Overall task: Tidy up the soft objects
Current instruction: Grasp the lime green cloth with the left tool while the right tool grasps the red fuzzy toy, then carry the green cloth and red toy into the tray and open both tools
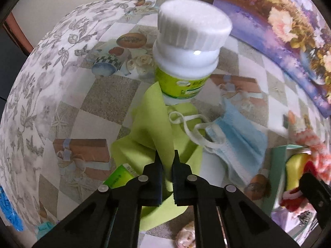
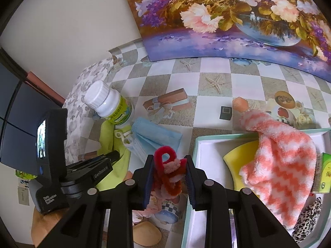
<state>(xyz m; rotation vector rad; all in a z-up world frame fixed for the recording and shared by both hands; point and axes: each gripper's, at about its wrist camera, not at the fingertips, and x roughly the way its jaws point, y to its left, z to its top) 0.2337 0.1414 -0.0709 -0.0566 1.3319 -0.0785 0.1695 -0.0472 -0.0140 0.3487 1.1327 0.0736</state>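
In the left wrist view my left gripper (image 1: 167,155) is shut on a fold of a lime-green cloth (image 1: 149,124) lying on the checked tablecloth. A white-capped bottle with a green label (image 1: 186,62) stands on the cloth's far end. A blue face mask (image 1: 238,142) lies just to the right, its ear loops resting on the cloth. My right gripper (image 2: 169,161) is shut on a bundle of red and pink chenille stems (image 2: 171,173), held above the table beside the left rim of a pale green tray (image 2: 196,155).
The tray holds a yellow sponge (image 2: 238,155), a pink-and-white fluffy cloth (image 2: 279,165) draped over its far rim, a leopard-print item (image 2: 308,217) and a green box (image 2: 324,173). A flower painting (image 2: 227,20) leans at the back. A small black square (image 2: 226,112) lies on the table.
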